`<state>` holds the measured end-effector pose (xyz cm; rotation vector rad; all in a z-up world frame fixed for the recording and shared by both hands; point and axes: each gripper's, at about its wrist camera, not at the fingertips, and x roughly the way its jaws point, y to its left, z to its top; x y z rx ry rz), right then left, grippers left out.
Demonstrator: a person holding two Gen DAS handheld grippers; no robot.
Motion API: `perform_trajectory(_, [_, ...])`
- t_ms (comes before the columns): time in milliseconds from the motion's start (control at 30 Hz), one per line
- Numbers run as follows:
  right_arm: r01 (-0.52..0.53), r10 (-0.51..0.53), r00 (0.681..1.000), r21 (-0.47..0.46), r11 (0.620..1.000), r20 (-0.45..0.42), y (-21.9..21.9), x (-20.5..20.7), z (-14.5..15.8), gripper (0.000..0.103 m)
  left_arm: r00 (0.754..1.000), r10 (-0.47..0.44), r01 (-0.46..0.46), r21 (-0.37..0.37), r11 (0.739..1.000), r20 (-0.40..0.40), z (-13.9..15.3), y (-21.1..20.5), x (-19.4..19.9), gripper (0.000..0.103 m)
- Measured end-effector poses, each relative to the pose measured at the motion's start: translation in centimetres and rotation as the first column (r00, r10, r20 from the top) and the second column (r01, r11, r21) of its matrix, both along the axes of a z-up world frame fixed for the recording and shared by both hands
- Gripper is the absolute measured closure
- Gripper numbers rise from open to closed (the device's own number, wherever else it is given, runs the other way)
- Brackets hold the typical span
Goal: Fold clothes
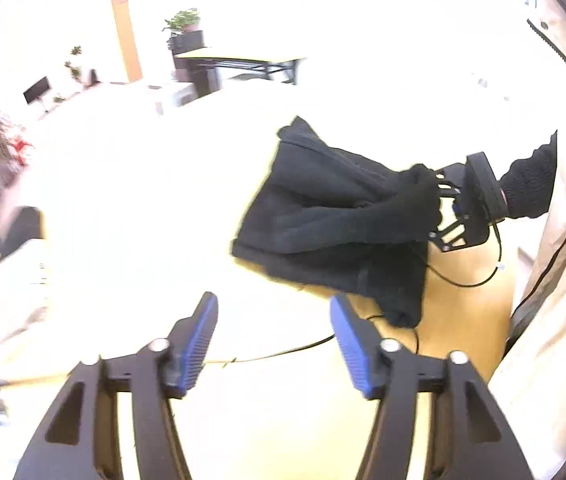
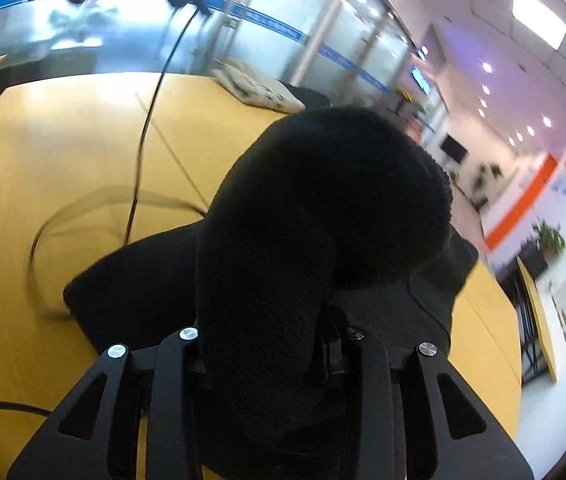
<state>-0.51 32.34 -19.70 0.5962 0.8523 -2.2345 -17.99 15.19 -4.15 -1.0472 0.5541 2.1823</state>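
Note:
A black fleece garment (image 1: 335,216) hangs bunched from my right gripper (image 1: 439,204), its lower edge trailing on the yellow wooden table (image 1: 463,300). In the right wrist view the garment (image 2: 323,216) fills the space between the fingers and hides their tips; the gripper (image 2: 271,344) is shut on it. My left gripper (image 1: 273,340) is open and empty, its blue pads (image 1: 199,340) wide apart, below and left of the garment.
Black cables (image 2: 143,140) run across the table (image 2: 63,140). A white flat object (image 2: 259,88) lies at the table's far edge. A person in a beige jacket (image 1: 555,280) stands at the right. Much of the left wrist view is overexposed.

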Motion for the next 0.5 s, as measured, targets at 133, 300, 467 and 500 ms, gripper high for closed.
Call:
perform_trajectory(133, [-0.034, 0.034, 0.999, -0.014, 0.999, -0.019, -1.8, 0.9, -0.2, 0.071, 0.999, -0.038, 0.038, -0.018, 0.999, 0.017, 1.4, 5.9, -3.9, 0.033])
perform_trajectory(300, [0.023, -0.014, 0.999, -0.174, 0.984, 0.053, -0.8, 0.0, 3.1, 0.072, 0.999, 0.037, -0.040, 0.109, 0.993, 0.026, 6.8, 1.8, -1.9, 0.037])
perform_trajectory(467, [-0.098, 0.106, 0.992, -0.105, 0.990, 0.075, -2.5, 1.6, 1.8, 0.072, 0.977, 0.204, -0.203, 0.023, 0.979, -0.065, 8.8, -2.4, 0.3, 0.036])
perform_trajectory(500, [-0.119, 0.125, 0.990, -0.089, 0.989, 0.066, -3.1, 2.1, 1.4, 0.072, 0.971, 0.226, -0.225, 0.018, 0.974, -0.076, 9.1, -2.8, 0.4, 0.035])
